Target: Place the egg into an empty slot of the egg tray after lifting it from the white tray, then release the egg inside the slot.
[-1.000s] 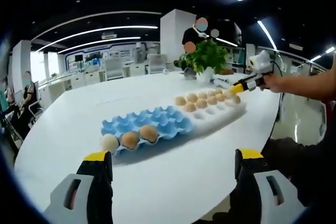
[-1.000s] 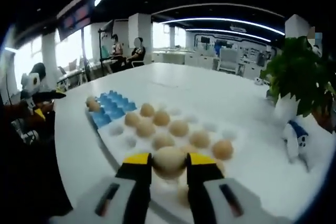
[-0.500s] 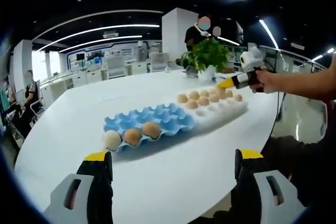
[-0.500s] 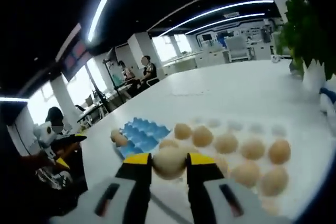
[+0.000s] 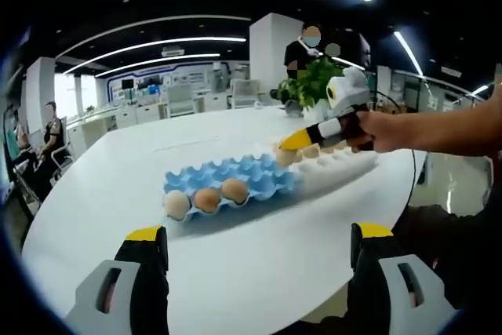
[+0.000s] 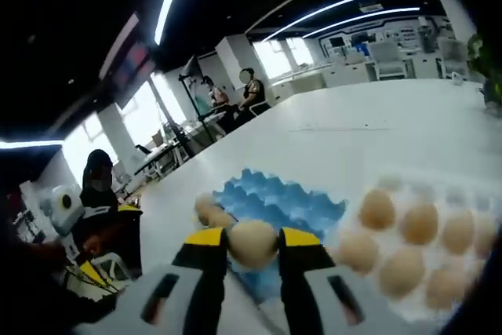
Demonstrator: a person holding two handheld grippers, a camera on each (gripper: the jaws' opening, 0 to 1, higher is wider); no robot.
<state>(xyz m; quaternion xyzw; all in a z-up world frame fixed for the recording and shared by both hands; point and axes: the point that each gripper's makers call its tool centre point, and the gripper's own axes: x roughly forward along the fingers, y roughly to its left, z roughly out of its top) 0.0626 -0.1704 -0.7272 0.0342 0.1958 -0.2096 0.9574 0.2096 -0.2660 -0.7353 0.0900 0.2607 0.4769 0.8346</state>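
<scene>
My right gripper (image 6: 252, 242) is shut on a pale tan egg (image 6: 252, 242) and holds it in the air over the near edge of the blue egg tray (image 6: 290, 205). In the left gripper view the right gripper (image 5: 292, 142) reaches in from the right, above the seam between the blue egg tray (image 5: 243, 175) and the white tray (image 5: 345, 167). Three eggs (image 5: 206, 198) sit in the blue tray's near-left row. Several eggs (image 6: 408, 229) lie on the white tray (image 6: 443, 304). My left gripper (image 5: 255, 237) is open, low over the table, well short of the trays.
The trays rest on a long white table (image 5: 141, 162). A potted green plant (image 5: 312, 84) stands behind the white tray. A person's arm (image 5: 439, 129) comes in from the right. People sit at desks (image 6: 235, 100) far behind the table, and the left gripper (image 6: 118, 221) shows at the left.
My right gripper has carried the egg from over the white tray toward the blue tray. The left gripper has stayed open and nearly still.
</scene>
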